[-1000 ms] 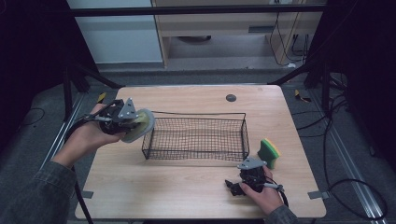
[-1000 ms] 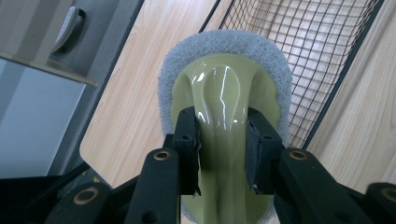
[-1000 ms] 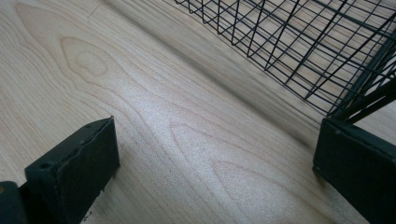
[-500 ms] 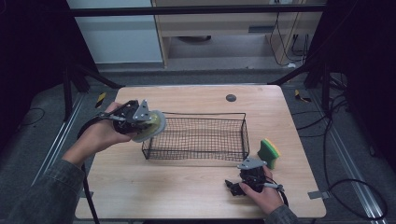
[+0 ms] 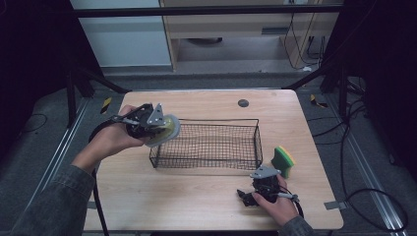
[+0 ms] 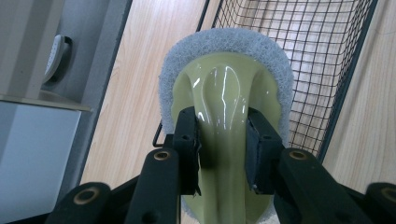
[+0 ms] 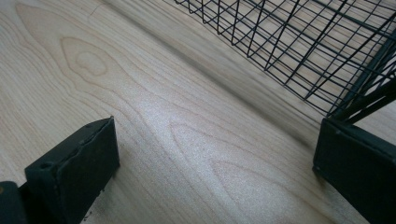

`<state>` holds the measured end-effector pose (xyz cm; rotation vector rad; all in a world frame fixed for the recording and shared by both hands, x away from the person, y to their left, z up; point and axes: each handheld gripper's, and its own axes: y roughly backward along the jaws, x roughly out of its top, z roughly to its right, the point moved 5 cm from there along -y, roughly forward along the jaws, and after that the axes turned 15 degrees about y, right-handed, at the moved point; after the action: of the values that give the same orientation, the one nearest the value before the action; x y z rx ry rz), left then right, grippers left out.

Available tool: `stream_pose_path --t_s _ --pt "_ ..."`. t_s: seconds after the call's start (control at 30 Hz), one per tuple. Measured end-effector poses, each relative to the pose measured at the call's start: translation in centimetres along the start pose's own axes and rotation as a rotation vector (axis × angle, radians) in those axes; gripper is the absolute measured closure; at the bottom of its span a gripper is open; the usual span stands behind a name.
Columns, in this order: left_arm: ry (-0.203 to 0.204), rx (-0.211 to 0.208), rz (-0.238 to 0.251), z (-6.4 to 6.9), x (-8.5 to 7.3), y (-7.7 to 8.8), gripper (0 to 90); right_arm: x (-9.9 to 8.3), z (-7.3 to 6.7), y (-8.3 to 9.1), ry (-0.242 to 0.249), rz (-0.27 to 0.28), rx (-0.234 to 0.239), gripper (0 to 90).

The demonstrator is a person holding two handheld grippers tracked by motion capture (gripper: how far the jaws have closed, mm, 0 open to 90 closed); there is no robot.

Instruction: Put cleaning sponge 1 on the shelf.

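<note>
From above, my counter [image 5: 196,196] sits evenly lit while the room around it falls off into near black at both sides. The light comes from overhead: the basket [image 5: 211,142] casts only a faint, soft shadow. Along my left gripper [image 6: 223,140], white glare streaks run down the glossy scrubber handle [image 6: 224,102], and the background goes soft. Along my right gripper [image 7: 215,163], the wood grain is sharp and the near jaws blur.

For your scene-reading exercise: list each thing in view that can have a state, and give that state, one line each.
Left gripper: fingers shut on the scrubber's handle, held at the basket's left end.
Scrubber: gripped, off the table, grey pad facing away.
Wire basket: upright on the table, empty.
Sponge: on edge on the table, right of the basket, untouched.
Right gripper: fingers open, nothing between them, low over the table.
</note>
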<state>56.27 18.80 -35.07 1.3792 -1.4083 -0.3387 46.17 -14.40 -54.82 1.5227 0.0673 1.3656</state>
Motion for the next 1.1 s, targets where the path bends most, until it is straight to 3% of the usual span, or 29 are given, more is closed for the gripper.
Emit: stream_pose_path --t_s 0.5,1.1 --pt "-0.051 0.014 -0.015 1.0 1.2 -0.9 69.0 0.0 0.0 0.0 0.000 0.000 -0.001 0.5" --pt "-0.095 -0.010 -0.027 2.4 2.7 -2.4 69.0 0.0 0.0 0.0 0.000 -0.001 -0.001 0.5"
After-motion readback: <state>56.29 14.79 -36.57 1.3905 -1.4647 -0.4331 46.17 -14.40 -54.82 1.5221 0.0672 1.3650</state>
